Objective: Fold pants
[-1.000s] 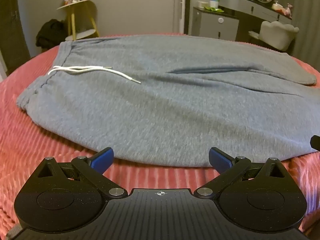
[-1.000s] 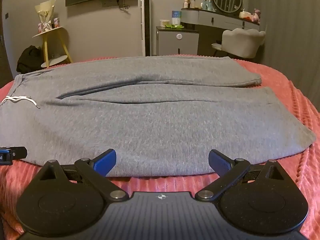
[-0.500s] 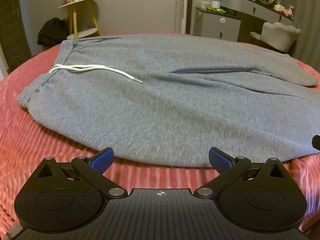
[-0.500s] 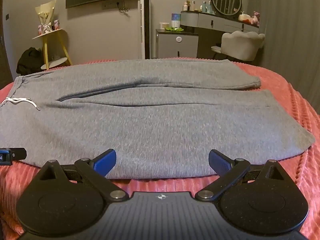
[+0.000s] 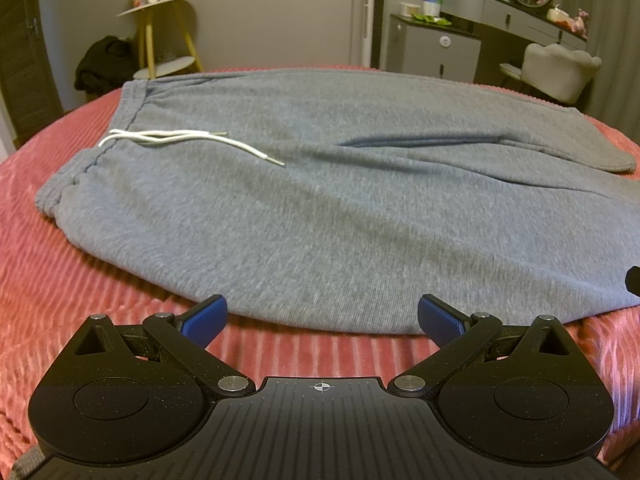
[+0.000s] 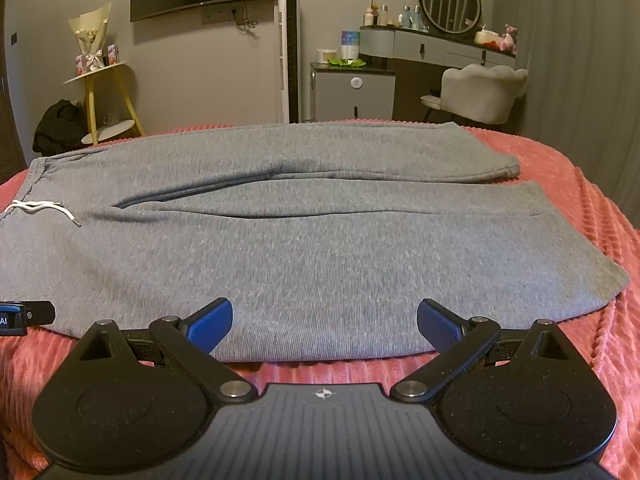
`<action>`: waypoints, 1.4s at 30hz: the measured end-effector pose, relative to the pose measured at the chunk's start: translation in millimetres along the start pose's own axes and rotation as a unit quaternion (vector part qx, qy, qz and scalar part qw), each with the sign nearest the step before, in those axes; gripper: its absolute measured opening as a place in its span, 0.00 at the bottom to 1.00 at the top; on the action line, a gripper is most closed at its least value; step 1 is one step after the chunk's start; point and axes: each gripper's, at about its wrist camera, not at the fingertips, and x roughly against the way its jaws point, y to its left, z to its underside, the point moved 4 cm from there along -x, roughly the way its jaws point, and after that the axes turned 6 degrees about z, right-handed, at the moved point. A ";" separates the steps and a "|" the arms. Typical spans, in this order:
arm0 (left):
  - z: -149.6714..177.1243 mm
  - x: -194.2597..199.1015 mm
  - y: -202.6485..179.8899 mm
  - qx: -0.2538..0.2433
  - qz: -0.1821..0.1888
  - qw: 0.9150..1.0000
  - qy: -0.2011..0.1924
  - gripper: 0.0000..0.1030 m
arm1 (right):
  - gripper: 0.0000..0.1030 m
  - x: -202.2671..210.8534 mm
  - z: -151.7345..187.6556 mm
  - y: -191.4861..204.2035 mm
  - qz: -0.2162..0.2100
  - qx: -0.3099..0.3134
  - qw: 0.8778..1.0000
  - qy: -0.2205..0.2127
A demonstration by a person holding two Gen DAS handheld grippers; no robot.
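Grey pants (image 5: 320, 200) spread flat across the pink bed (image 5: 60, 280), waist near its left edge, legs side by side, easy to fold. Left gripper (image 5: 322, 312) and right gripper (image 6: 325, 316) low at the near hem, fingers wide apart, holding nothing, ready to pinch.

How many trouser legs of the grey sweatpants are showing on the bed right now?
2. On the grey fleece sweatpants, the near leg lies just ahead of both open grippers; the far leg lies beside it, nearer the room's far wall.
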 end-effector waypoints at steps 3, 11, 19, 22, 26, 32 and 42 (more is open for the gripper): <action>0.2 0.7 -0.8 0.001 0.000 1.000 0.000 1.00 | 0.96 0.3 -0.2 -0.1 0.001 0.000 1.000 0.000; 0.5 0.6 -1.0 0.001 0.001 1.000 0.001 1.00 | 0.96 0.6 -0.3 0.5 0.002 0.000 1.000 -0.001; 1.1 0.4 -1.2 0.003 0.001 1.000 0.001 1.00 | 0.96 0.9 -0.4 1.3 0.003 -0.003 1.000 -0.001; 1.3 0.1 -1.3 0.004 0.003 1.000 0.001 1.00 | 0.96 1.3 0.1 2.0 0.004 -0.003 1.000 -0.002; 1.2 0.1 -1.2 0.005 0.003 1.000 0.002 1.00 | 0.96 1.3 0.3 2.1 0.003 -0.003 1.000 -0.002; 0.2 0.3 -0.8 0.011 0.005 1.000 0.002 1.00 | 0.96 1.2 0.1 2.0 0.003 -0.003 1.000 -0.002; -3.8 1.9 6.1 0.034 0.011 0.999 -0.003 1.00 | 0.96 -0.8 -0.6 -3.9 -0.002 -0.018 1.000 0.001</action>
